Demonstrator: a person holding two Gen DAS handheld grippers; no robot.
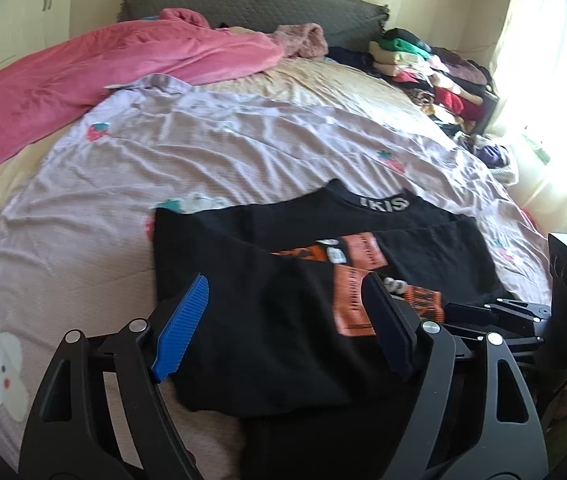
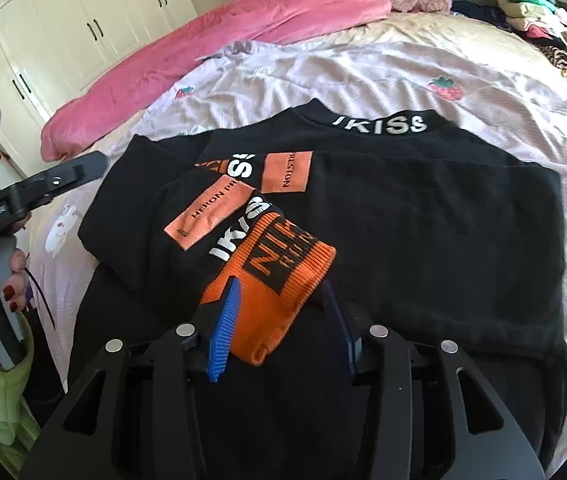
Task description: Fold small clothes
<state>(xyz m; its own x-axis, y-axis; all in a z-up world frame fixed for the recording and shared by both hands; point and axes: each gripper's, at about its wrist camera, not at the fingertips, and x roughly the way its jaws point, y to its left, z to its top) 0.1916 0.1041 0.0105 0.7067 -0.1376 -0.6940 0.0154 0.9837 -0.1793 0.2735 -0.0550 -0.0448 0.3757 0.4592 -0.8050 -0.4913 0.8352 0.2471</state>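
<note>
Both hand-held grippers, left [image 1: 283, 320] and right [image 2: 279, 316], hover spread wide over the black sweatshirt [image 2: 423, 232] (sleeves folded in), whose orange cuff [image 2: 279, 280] could snag and unfold.

The black long-sleeved shirt with orange patches [image 2: 423, 216] lies flat on the wrinkled pale lilac bedsheet printed with strawberries [image 1: 203, 132], its lettered collar at the twelve o'clock end. One sleeve is folded across the shirt's front, its ribbed orange cuff [image 2: 279, 292] resting at six o'clock, between the fingers of the right gripper [image 2: 283, 320]. The left gripper [image 1: 283, 320] sits over the shirt's nine o'clock side. Behind the sheet, toward eleven o'clock, a crumpled pink fleece blanket [image 1: 83, 76] sprawls. At one o'clock a heap of mixed clothes [image 1: 431, 76] rests on the bed's edge, before the grey quilted headboard [image 1: 251, 8].
</note>
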